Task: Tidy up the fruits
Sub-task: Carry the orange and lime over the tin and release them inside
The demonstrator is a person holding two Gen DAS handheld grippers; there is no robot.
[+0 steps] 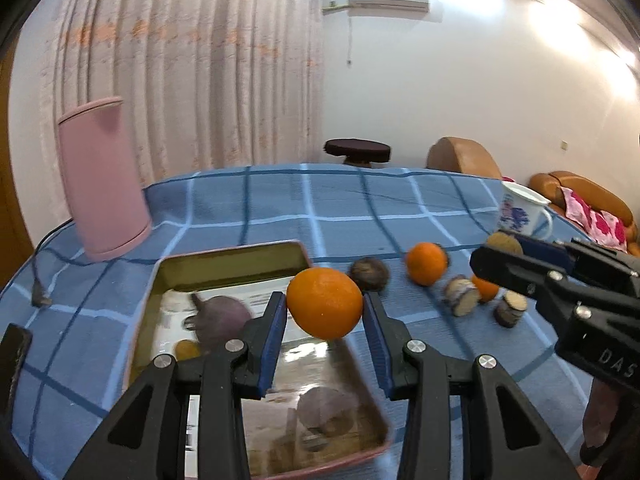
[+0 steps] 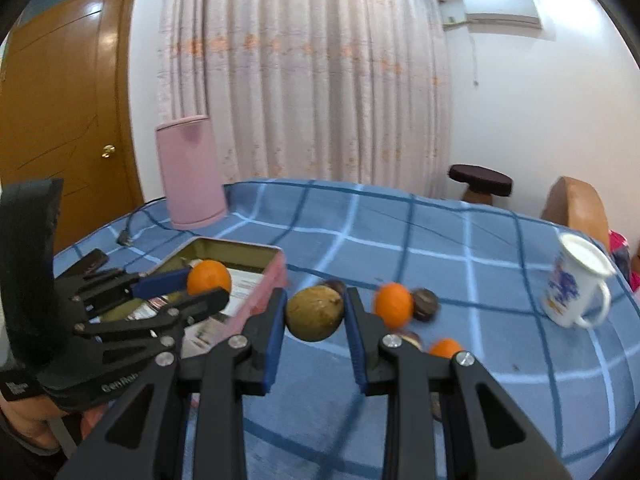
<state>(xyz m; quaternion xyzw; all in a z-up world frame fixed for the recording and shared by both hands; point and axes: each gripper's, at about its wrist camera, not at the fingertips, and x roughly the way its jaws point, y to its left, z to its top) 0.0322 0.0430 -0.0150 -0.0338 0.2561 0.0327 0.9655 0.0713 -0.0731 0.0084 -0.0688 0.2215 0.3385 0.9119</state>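
Observation:
My left gripper (image 1: 325, 312) is shut on an orange (image 1: 324, 303), held in the air over the open pink tin box (image 1: 308, 260). Dark purple fruits (image 1: 224, 318) lie inside the tin. My right gripper (image 2: 314, 316) is shut on a brown-green round fruit (image 2: 314, 313), held above the blue checked cloth just right of the tin (image 2: 266, 276). In the right wrist view the left gripper (image 2: 204, 286) shows at the left with its orange (image 2: 209, 277). On the cloth lie two more oranges (image 1: 426, 263) (image 1: 485, 287) and several dark fruits (image 1: 370, 274), some cut (image 1: 462, 301).
A pink kettle (image 1: 102, 184) with a cord stands at the back left of the round table (image 1: 360, 200). A white enamel mug (image 2: 576, 284) stands at the right edge. A dark stool (image 1: 357, 150) and brown sofa (image 1: 584, 196) lie beyond the table.

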